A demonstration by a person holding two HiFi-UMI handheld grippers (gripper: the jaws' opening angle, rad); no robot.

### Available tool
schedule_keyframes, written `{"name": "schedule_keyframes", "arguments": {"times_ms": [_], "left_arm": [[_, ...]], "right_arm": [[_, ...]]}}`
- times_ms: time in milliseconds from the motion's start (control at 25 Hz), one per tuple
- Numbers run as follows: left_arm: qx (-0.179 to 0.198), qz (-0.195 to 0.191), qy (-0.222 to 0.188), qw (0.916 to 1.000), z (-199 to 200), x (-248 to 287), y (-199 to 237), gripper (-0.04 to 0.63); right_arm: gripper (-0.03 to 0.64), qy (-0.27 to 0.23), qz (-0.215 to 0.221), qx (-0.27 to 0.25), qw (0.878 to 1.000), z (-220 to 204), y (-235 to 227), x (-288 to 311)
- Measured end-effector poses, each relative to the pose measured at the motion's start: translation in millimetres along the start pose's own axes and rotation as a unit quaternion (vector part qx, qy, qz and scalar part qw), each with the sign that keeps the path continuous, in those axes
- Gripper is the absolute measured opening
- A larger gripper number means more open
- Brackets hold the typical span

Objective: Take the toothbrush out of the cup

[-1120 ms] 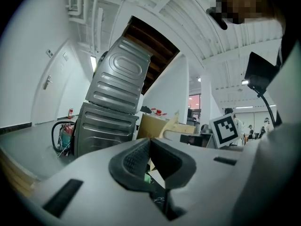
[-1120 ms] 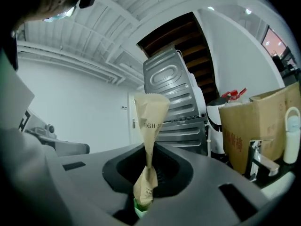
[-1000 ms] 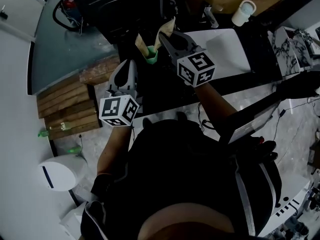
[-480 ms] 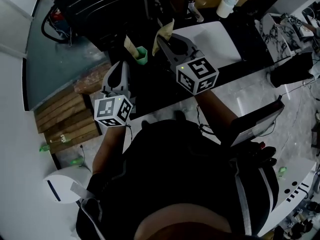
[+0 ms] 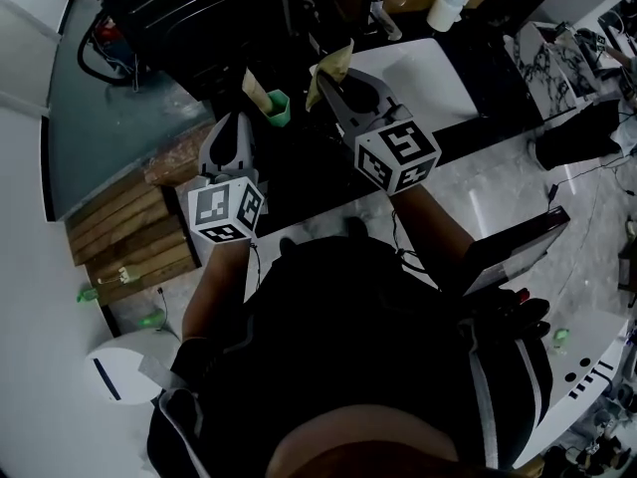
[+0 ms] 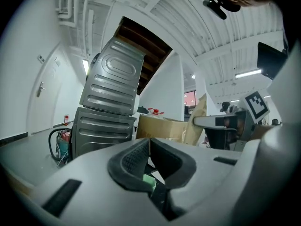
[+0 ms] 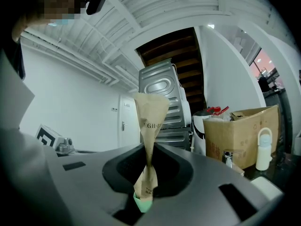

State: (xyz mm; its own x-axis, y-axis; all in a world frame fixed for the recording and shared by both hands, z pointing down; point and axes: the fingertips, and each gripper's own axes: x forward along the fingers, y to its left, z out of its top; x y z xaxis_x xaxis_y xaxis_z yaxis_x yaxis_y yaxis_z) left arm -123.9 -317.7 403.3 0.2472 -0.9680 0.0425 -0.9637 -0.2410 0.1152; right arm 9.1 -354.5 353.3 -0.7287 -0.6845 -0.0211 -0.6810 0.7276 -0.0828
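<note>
Extraction judged done: right hand-held gripper (image 7: 149, 157) pinches 1 paper-wrapped toothbrush (image 7: 151, 112) clear of the green cup (image 5: 280, 110), left hand-held gripper (image 6: 149, 147) closed beside it; set-down left, 2nd wrapped toothbrush (image 5: 255, 85) sits in cup.

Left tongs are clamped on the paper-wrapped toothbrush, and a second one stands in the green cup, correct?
No: the right tongs hold the paper-wrapped toothbrush, as the right gripper view shows; the left tongs are shut, empty. A second toothbrush does stand in the green cup.

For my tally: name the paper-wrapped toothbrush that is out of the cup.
The toothbrush pinched in the right gripper, wrapper flaring above its jaws; the other toothbrush stands in the green cup.
</note>
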Motion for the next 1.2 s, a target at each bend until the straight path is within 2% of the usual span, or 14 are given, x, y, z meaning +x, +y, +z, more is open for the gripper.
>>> {"name": "schedule_keyframes", "arguments": {"times_ms": [160,320,600,720,880,1040,1200], "left_arm": [[-0.009,0.007,0.015,0.9998,-14,16,8,0.018],[-0.017,0.004,0.044,0.9989,-35,34,15,0.108],[-0.010,0.015,0.068,0.9975,-60,68,27,0.162],[-0.010,0.008,0.079,0.9968,-71,78,28,0.167],[-0.042,0.000,0.096,0.9945,-87,91,32,0.167],[-0.032,0.003,0.092,0.9953,-93,96,34,0.167],[-0.034,-0.018,0.088,0.9954,-99,104,29,0.167]], "right_arm": [[0.046,0.003,-0.006,0.003,1.000,-3,-6,1],[0.046,0.012,-0.009,0.007,1.000,-10,-9,5],[0.046,0.015,-0.009,-0.001,1.000,-20,-16,10],[0.046,0.021,-0.013,0.001,1.000,-23,-18,10],[0.046,0.029,-0.015,0.006,0.999,-31,-21,13],[0.046,0.038,-0.023,0.017,0.999,-44,-28,14],[0.046,0.049,-0.033,0.021,0.998,-52,-34,13]]}}
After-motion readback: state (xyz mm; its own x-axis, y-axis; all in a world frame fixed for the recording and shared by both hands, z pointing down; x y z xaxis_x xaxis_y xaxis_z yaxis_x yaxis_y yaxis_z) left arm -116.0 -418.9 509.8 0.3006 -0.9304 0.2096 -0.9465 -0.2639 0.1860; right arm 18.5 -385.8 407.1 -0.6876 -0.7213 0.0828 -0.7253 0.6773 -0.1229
